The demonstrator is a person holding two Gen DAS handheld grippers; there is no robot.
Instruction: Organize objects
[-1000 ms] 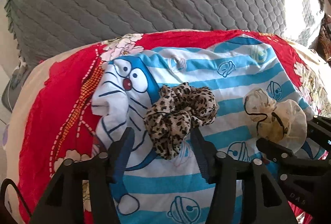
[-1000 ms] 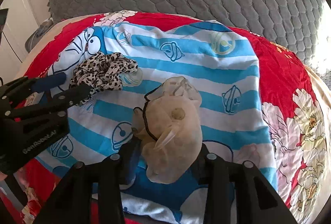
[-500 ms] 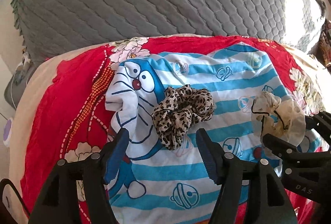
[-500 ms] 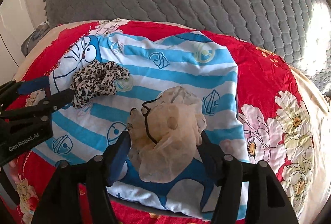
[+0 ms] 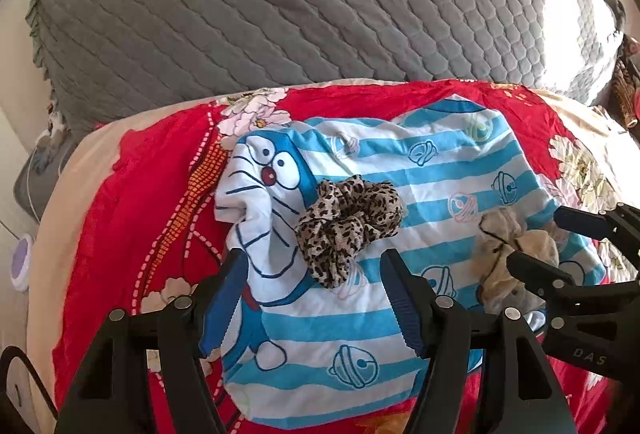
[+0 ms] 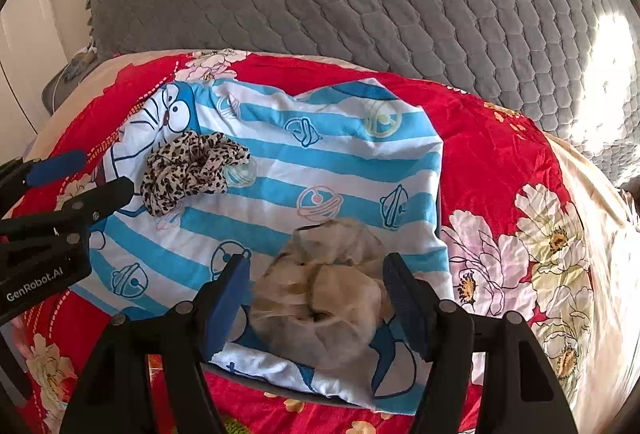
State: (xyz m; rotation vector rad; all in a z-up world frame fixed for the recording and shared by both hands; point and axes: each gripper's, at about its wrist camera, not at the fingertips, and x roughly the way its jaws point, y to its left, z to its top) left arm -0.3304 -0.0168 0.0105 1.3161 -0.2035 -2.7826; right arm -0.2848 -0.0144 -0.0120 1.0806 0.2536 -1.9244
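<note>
Left tool (image 5: 310,298) stands released, blue pads apart and clear of the leopard-print scrunchie (image 5: 348,224), which lies loose on the blue-striped cartoon cloth (image 5: 440,161) just beyond the fingertips, beside the printed cat face at the cloth's left end. A second ago the scrunchie sat between those pads; now it shows farther off and the tool has backed away from it. Right tool (image 6: 316,298) has its jaws opening, pads (image 6: 230,298) spread to either side of the beige sheer scrunchie (image 6: 324,290), which rests on the near right part of the same cloth; the pads do not press on it. Earlier the pads stood closer against that scrunchie and its black elastic loop showed on top; now the fabric has slumped flatter. In the left wrist view the right tool (image 5: 560,246) appears at the right edge, the beige scrunchie (image 5: 508,250) between its fingers. The cloth lies on a red floral bedspread (image 6: 492,161), with a grey quilted cover (image 5: 320,1) on the far side.
</note>
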